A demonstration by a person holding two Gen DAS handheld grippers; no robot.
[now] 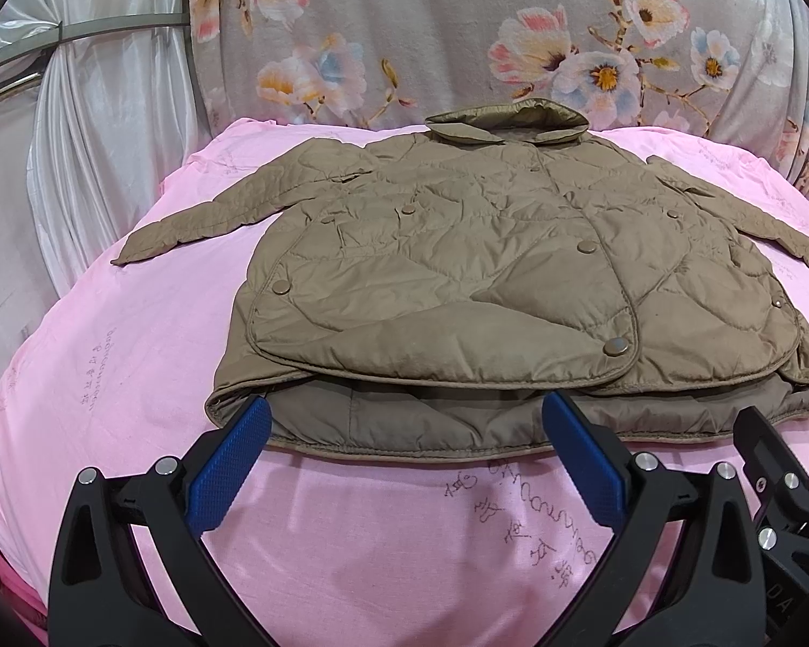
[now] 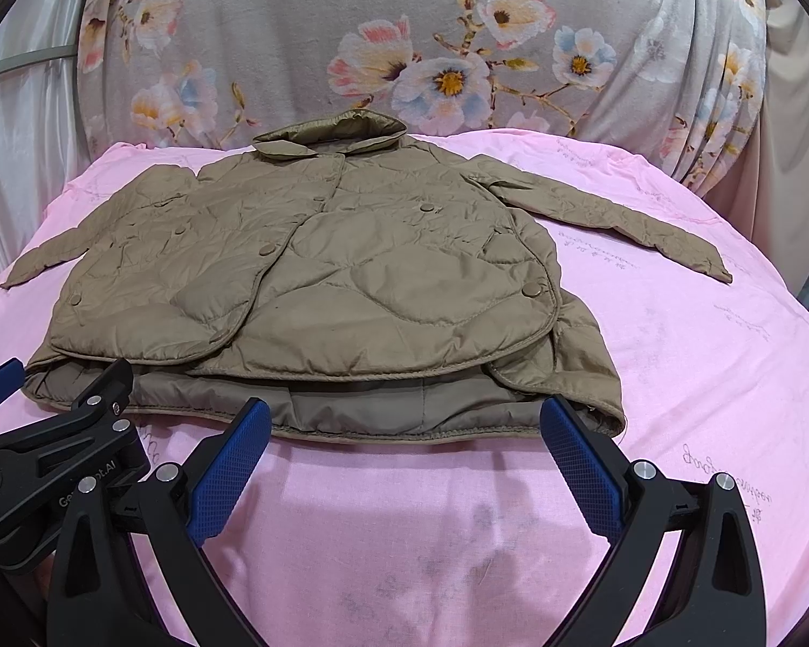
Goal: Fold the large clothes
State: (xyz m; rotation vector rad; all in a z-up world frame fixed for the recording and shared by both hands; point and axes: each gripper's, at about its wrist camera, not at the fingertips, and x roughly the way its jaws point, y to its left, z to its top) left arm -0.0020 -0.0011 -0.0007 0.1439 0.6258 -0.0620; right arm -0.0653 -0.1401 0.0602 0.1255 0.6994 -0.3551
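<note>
Hidden parts: the far end of one sleeve of the olive-brown quilted snap-button jacket (image 1: 458,269) ran out of the left wrist view at the right edge; its inner lining showed only as a dark strip under the lifted front hem.
Hard to read: faint handwriting-like marks on the pink cotton sheet (image 1: 135,377) could not be made out.
Jacket: lay front up and spread flat on the pink sheet, collar at the far side, hem nearest the grippers, both sleeves spread outward.
Left gripper (image 1: 404,420): blue-padded fingers spread wide, holding nothing, tips just at the jacket's near hem; contact could not be told.
Right gripper (image 2: 404,420): likewise spread wide and empty, tips at the near hem.
Backdrop: grey flower-printed cloth (image 2: 404,27) hung behind the jacket's collar.
</note>
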